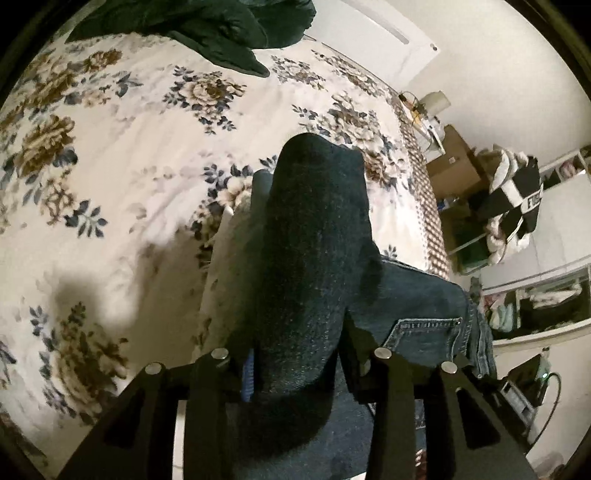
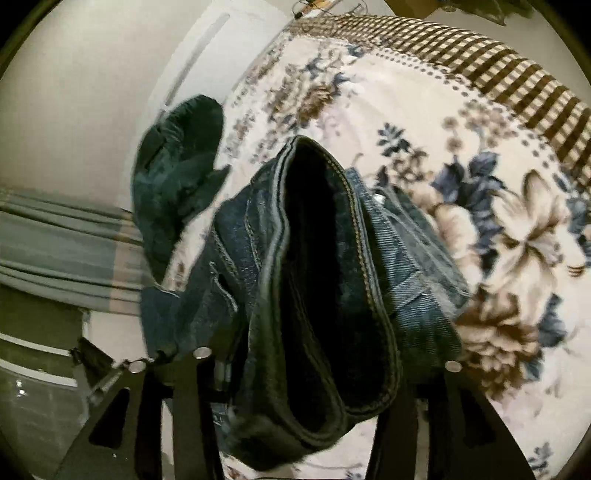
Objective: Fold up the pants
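Dark blue jeans (image 1: 417, 314) with a fleece lining hang from both grippers above a floral bedspread (image 1: 129, 147). In the left wrist view the dark lining (image 1: 314, 258) stands up between the fingers and a back pocket (image 1: 424, 332) shows to its right. My left gripper (image 1: 303, 354) is shut on the jeans; the cloth hides its fingertips. In the right wrist view the jeans' waistband (image 2: 321, 277) gapes open straight ahead, showing the dark lining inside. My right gripper (image 2: 325, 362) is shut on the waistband; the cloth covers its fingertips.
A dark green garment (image 1: 221, 29) lies at the bed's far end; it also shows in the right wrist view (image 2: 177, 166). A checked bed border (image 2: 498, 66), a cardboard box (image 1: 454, 162), a striped black-and-white garment (image 1: 517, 199) and shelves stand beside the bed.
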A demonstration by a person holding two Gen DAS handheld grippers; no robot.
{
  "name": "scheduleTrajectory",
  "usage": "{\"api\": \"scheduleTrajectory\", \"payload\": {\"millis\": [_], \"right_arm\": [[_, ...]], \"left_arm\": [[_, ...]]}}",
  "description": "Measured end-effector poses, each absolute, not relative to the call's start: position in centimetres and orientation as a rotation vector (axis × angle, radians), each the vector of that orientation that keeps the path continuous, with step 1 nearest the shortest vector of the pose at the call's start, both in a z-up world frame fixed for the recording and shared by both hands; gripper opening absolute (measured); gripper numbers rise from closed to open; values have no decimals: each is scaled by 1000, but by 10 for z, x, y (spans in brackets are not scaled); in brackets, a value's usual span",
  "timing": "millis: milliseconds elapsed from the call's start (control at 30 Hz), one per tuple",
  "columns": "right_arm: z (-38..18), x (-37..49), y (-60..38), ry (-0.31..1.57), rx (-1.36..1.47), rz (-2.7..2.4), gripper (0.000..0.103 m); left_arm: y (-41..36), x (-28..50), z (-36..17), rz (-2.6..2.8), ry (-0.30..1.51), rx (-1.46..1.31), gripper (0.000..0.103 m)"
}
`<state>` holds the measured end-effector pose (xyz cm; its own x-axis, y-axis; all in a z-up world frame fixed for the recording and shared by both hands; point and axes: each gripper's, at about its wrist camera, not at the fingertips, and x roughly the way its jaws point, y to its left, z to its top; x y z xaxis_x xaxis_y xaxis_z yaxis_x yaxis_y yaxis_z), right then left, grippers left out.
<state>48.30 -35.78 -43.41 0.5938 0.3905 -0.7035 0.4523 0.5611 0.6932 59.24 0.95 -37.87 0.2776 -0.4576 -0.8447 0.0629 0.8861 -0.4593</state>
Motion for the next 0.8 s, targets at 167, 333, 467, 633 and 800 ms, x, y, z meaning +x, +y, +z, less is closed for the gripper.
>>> {"api": "scheduleTrajectory", "payload": {"millis": [167,333,467,633,800], "right_arm": [[-422,472,-359,1049,960,-115,61],[-399,460,-357,1045,876,-200,79],[-368,454,-344,1034,718,-270,98],[-333,449,-302,1049,368,-372,102],[-319,432,-264,1044,183,-416,102]], "left_arm": [[9,586,-366,-311,1232,-291,51],[8,579,-347,-291,1197,-226,84],[0,568,-333,-260,1164,-125,92],[-8,543,-328,-226,1147,-19,94],[-10,517,-330,-199,1156,43,95]]}}
